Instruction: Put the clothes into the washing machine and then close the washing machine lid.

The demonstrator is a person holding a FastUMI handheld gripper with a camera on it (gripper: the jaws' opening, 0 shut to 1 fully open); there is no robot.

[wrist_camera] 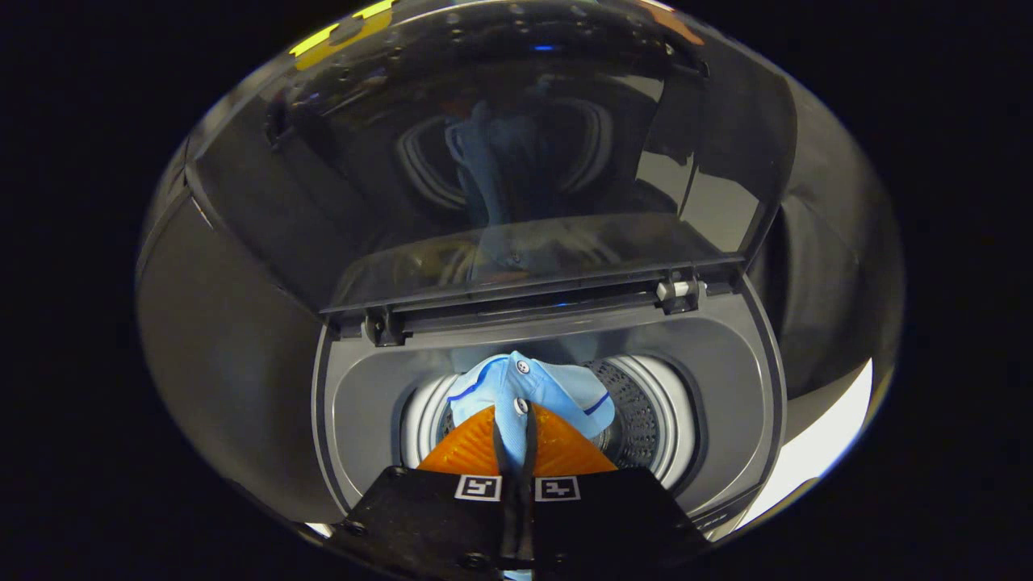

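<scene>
fingers (516,432) pinch light-blue shirt (524,387) over washer drum (646,411).

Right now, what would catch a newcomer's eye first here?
The light blue shirt, pinched between the closed fingers of the gripper, hangs over the washing machine's drum. Beyond it, the clear lid stands raised on its hinges, mirroring the blue cloth.

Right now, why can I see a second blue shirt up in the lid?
Gripper view: the raised lid is shiny and mirrors the shirt that the tool pinches over the drum; the fisheye lens bends the washer's edges.
</scene>
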